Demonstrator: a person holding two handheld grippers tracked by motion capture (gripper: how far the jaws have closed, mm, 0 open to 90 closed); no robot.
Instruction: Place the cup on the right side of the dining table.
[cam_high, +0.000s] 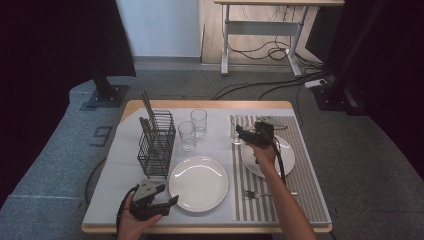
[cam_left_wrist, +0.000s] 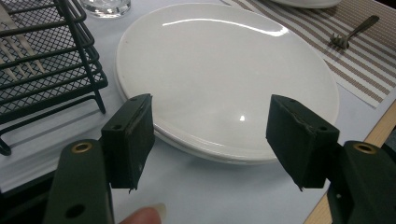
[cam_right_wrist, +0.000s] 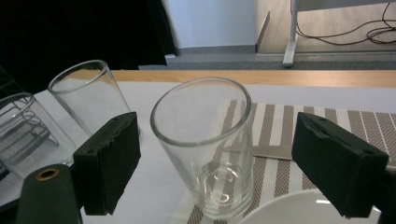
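Observation:
A clear glass (cam_right_wrist: 210, 149) (cam_high: 236, 130) stands upright at the far left corner of the striped placemat (cam_high: 310, 190). My right gripper (cam_high: 239, 132) (cam_right_wrist: 229, 163) is open, its jaws on either side of the glass without touching it. My left gripper (cam_high: 172, 201) (cam_left_wrist: 210, 142) rests open near the table's front left, jaws pointing at the near rim of the big white plate (cam_high: 198, 183) (cam_left_wrist: 224, 79). Another white plate (cam_high: 286, 159) lies on the placemat under my right forearm. A fork (cam_high: 255, 193) (cam_left_wrist: 352, 32) lies on the placemat in front of that plate.
Two more glasses (cam_high: 198, 122) (cam_high: 186, 135) stand left of the placemat on the white cloth. A black wire cutlery rack (cam_high: 156, 145) (cam_left_wrist: 42, 60) holding utensils stands at the left. A knife (cam_high: 272, 125) lies at the placemat's far edge. A desk and cables lie beyond the table.

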